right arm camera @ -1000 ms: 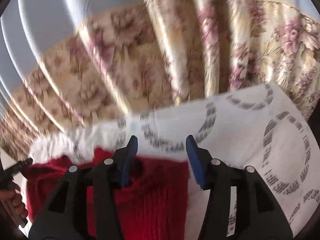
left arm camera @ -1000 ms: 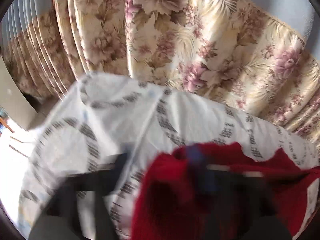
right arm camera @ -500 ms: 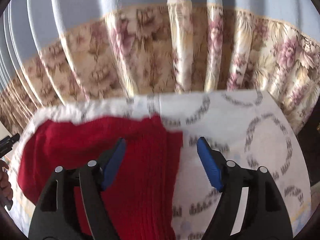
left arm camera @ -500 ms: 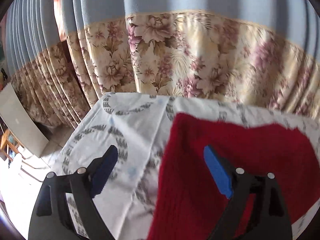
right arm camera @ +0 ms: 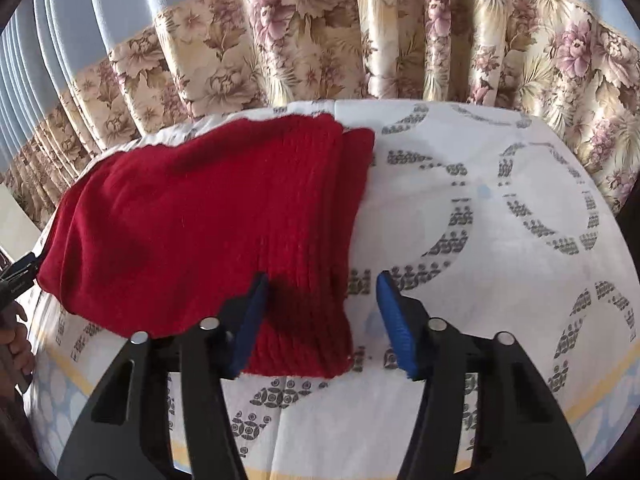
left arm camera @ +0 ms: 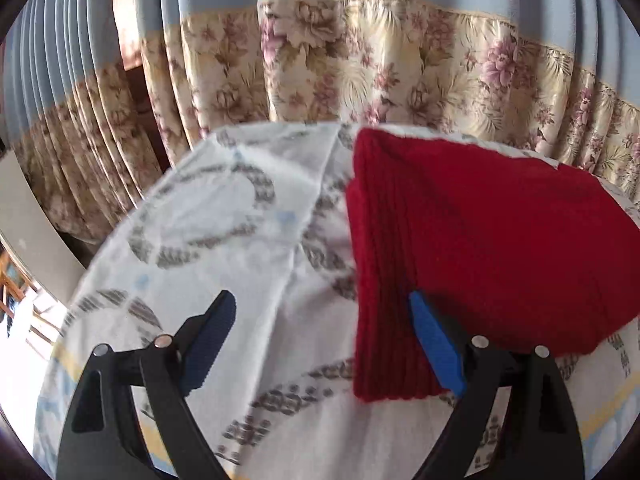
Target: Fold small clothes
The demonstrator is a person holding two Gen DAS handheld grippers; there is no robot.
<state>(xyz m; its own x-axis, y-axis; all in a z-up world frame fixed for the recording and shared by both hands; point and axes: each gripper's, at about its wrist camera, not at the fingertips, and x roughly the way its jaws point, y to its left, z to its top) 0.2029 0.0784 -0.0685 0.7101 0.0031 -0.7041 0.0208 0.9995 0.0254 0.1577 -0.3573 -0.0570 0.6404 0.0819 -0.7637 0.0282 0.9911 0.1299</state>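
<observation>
A red knit garment (left arm camera: pixel 480 232) lies folded flat on a white tablecloth with grey ring patterns (left arm camera: pixel 224 240). My left gripper (left arm camera: pixel 324 340) is open and empty, its right blue pad (left arm camera: pixel 436 344) over the garment's near left ribbed edge. In the right wrist view the red garment (right arm camera: pixel 208 224) lies left of centre. My right gripper (right arm camera: pixel 320 320) is open and empty, just above the garment's near right corner, its left pad (right arm camera: pixel 250 320) over the ribbed band.
Floral and blue curtains (left arm camera: pixel 360 60) hang close behind the table's far edge. The tablecloth (right arm camera: pixel 500 240) stretches to the right of the garment. The other gripper's tip and a hand (right arm camera: pixel 16 280) show at the left edge of the right wrist view.
Both grippers let go of the garment and pulled back toward the near edge. The garment now lies flat and folded on the table.
</observation>
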